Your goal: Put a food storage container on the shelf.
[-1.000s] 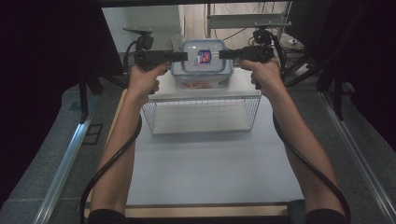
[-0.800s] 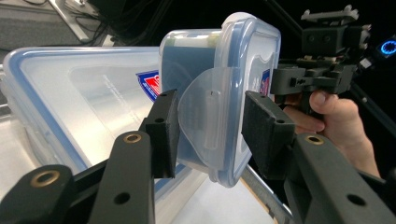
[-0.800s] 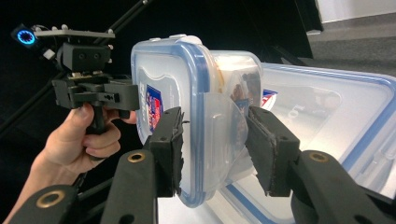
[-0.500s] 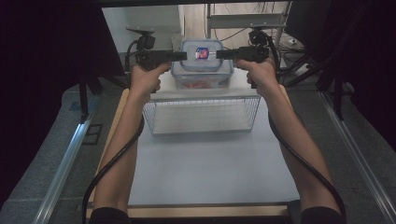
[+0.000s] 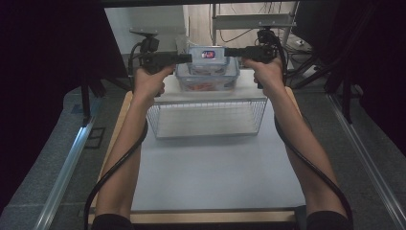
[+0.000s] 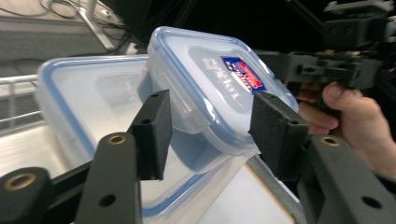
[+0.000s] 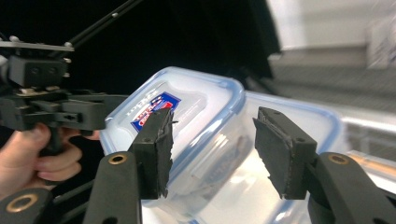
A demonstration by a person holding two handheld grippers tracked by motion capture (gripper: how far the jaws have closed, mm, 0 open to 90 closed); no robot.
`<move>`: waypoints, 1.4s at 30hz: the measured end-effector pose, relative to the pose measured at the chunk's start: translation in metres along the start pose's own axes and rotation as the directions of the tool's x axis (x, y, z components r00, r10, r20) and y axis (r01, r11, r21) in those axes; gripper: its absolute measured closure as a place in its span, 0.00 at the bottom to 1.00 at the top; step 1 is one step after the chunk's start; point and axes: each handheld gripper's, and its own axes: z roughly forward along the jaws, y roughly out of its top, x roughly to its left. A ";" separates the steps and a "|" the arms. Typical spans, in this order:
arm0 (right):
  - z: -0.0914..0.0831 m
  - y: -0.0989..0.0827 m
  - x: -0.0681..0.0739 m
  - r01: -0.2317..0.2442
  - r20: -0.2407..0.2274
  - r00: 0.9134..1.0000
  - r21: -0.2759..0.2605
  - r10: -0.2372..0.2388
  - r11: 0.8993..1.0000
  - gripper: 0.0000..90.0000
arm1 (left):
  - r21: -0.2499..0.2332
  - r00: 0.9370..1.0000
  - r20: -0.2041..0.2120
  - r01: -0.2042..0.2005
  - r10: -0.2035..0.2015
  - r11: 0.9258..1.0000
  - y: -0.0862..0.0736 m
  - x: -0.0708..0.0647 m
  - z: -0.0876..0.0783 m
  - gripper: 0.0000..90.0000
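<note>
Showing, at upper centre of the high view, a small clear container (image 5: 208,56) perched on a larger clear container (image 5: 207,79) behind a wire basket (image 5: 207,117) on the white table (image 5: 210,177).

Left of frame centre: the left gripper (image 5: 187,58) points rightward at the small container's near end. In the left gripper view its jaws have just been opening; the foam pads (image 6: 154,133) stand to either side of one end of the small container (image 6: 219,88) and are clear of its walls, so nothing is clamped.

Centre: the small container is a rounded rectangular box of translucent plastic, with a blue seal line around its snap-on lid and a red-and-blue label (image 6: 243,74) on the lid. It sits tilted, one end raised, on the lid of the larger container (image 6: 88,107), which has the same blue-trimmed lid.

Right of frame centre: the right gripper (image 5: 227,51) points leftward at the opposite end. In the right gripper view its jaws have likewise just been opening; the pads (image 7: 156,149) flank the small container (image 7: 187,126) without pressing on it.
</note>
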 end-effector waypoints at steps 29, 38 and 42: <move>-0.005 -0.044 0.032 0.246 0.036 0.968 0.081 -0.250 0.966 0.90 | 0.065 0.953 -0.119 -0.274 0.280 0.959 -0.031 -0.024 0.003 0.73; -0.009 -0.045 0.034 0.261 0.039 0.964 0.071 -0.264 0.963 0.86 | 0.052 0.952 -0.108 -0.283 0.287 0.958 -0.037 -0.030 -0.001 0.67; -0.016 -0.055 0.037 0.267 0.035 0.962 0.056 -0.270 0.962 0.72 | 0.046 0.947 -0.083 -0.309 0.312 0.950 -0.052 -0.038 -0.004 0.52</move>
